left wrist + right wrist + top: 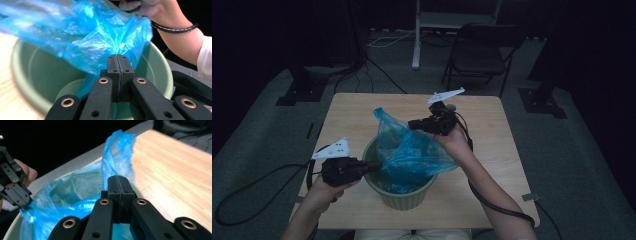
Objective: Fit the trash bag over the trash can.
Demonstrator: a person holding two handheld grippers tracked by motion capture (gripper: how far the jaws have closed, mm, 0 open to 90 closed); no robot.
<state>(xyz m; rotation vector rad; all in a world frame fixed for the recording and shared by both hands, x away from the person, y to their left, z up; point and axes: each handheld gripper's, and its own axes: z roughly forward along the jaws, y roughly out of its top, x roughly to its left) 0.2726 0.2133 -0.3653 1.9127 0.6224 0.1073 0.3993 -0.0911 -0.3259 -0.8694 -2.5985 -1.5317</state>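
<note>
So the blue plastic bag (412,155) is bunched over the green bucket (404,197) mid-table. Its edge is pinched tight by the left gripper (374,165) at the rim's 9 o'clock, and another fold is clamped by the right gripper (412,124) around 12 o'clock.

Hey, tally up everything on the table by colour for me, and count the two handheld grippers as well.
Blue: 1, the plastic bag
Green: 1, the bucket
Black: 2, the left gripper and the right gripper, each with its jaws pinched shut on the bag
Total: 4
</note>
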